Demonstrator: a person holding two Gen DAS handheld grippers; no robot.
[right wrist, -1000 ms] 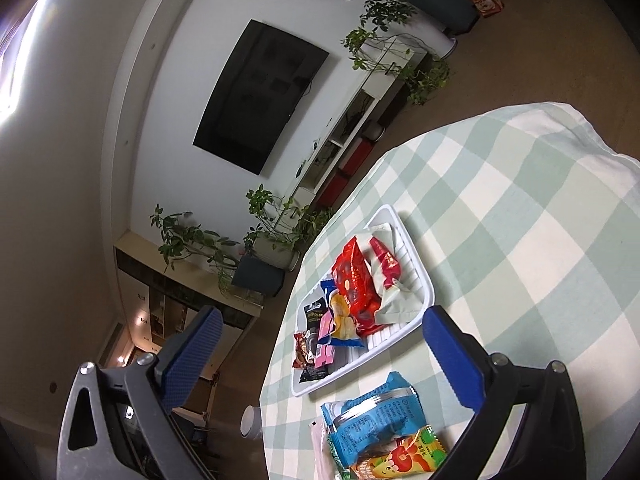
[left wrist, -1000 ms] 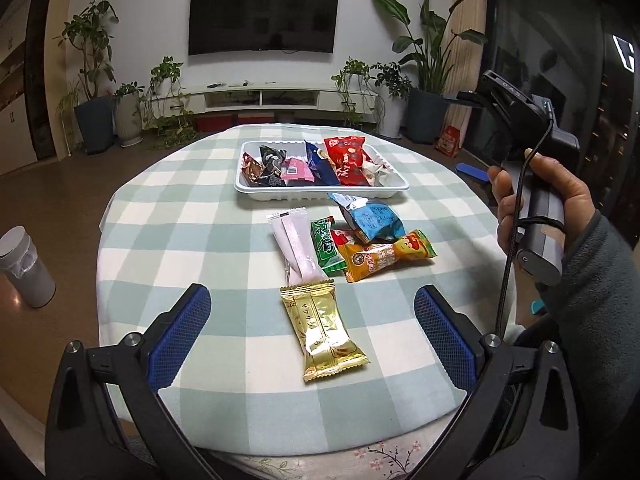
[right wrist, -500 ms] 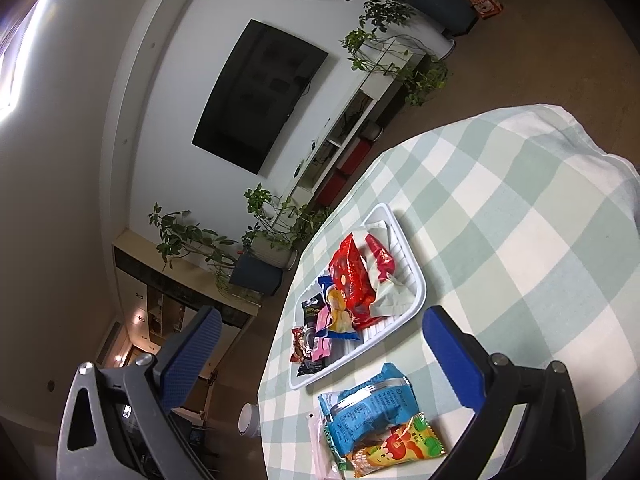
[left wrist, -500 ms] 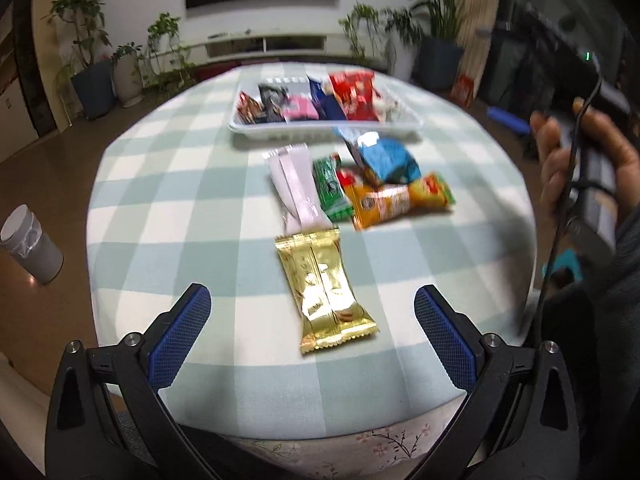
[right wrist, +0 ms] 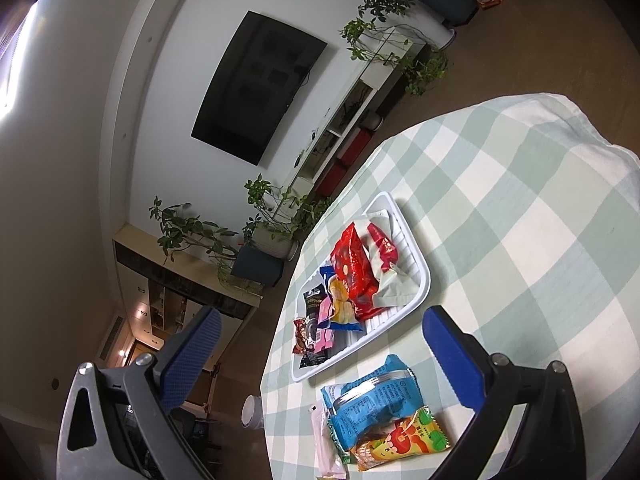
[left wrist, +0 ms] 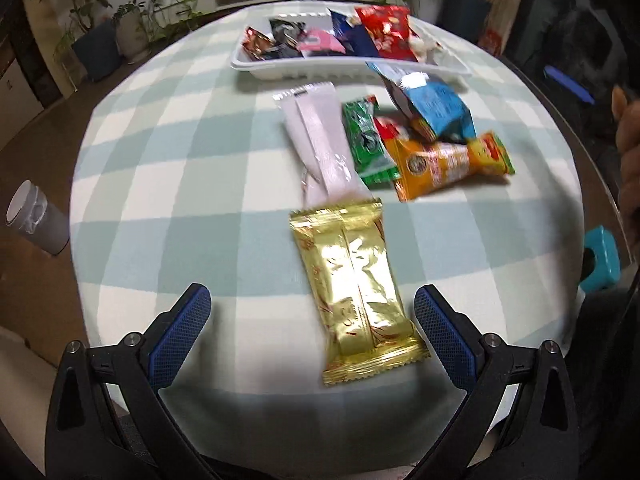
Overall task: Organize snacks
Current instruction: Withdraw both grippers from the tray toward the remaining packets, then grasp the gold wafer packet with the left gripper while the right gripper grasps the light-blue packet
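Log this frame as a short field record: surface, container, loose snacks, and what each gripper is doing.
surface: round table with green-and-white checked cloth
container: white tray at the far side, holding several snack packets
loose snacks: gold packet, pale pink packet, green packet, blue packet, orange packet
left gripper: jaws open, on either side of the gold packet's near end, holding nothing
right gripper: jaws open, empty, off to the side of the table

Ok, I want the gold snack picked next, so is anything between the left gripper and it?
Nothing visible. The left gripper is open, and the gold packet lies on the checked tablecloth with its near end between the fingers.
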